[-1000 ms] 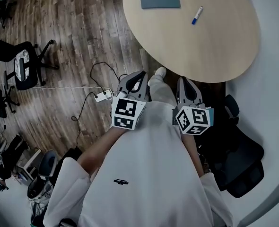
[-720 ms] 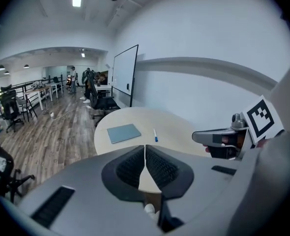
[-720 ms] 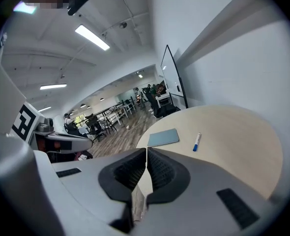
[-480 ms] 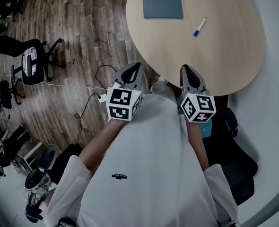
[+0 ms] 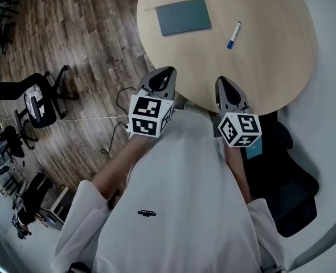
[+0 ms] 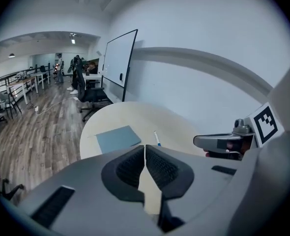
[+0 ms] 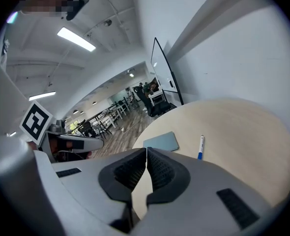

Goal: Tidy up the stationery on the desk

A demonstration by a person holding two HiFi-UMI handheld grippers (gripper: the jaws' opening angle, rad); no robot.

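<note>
Since half a second ago the person has closed in on the desk (image 5: 270, 56), so the left gripper (image 5: 161, 78) and the right gripper (image 5: 225, 87) now reach its near rim, each with jaws pressed together on nothing, probably carried idle until something is within reach. Farther out, well apart from both, lie a blue-tipped marker (image 5: 233, 34) and, beyond it to the left, a flat grey-blue notebook (image 5: 183, 17). The torso hides the hands, and that flat thing could equally be a folder.
</note>
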